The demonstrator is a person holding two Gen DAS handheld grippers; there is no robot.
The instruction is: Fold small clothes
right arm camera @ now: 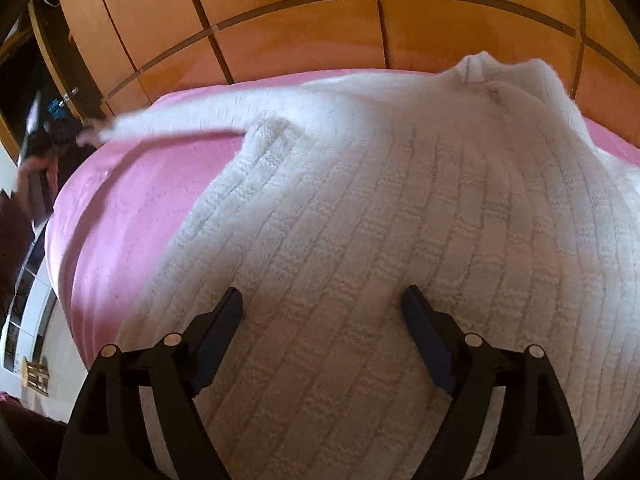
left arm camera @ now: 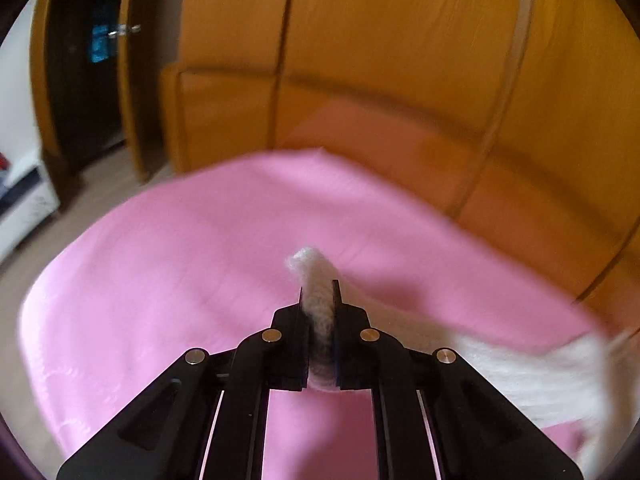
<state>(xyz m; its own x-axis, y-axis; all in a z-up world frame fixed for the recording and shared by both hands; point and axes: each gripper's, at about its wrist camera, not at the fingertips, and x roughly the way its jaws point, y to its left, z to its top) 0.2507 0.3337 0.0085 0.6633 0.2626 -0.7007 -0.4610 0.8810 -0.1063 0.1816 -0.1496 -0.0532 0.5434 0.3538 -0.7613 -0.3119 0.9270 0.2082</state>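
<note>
Ahead of both my grippers stands the wooden wardrobe [right arm camera: 304, 36], its orange-brown panels filling the background, with a dark doorway [left arm camera: 84, 92] off to the left of my left gripper. Below and in front of me spreads the pink bedsheet [left arm camera: 160, 264], covering the bed on which everything lies. The white knit sweater [right arm camera: 392, 220] lies spread over that sheet directly under and ahead of my right gripper, its ribbed body running away from me to the collar [right arm camera: 476, 68] at the far side, near the wardrobe. One sleeve [right arm camera: 192, 120] stretches out far to the left of my right gripper, lifted off the sheet and blurred, casting a thin shadow beneath it. My right gripper [right arm camera: 322, 310] hovers just over the sweater's lower body with its jaws spread wide apart and nothing between them; I cannot tell whether the tips touch the knit. My left gripper [left arm camera: 320, 292] is pressed together on the sleeve's cuff [left arm camera: 308, 264], the fuzzy end poking out past the fingertips, while the rest of that sleeve trails away to the right of it above the sheet.
</note>
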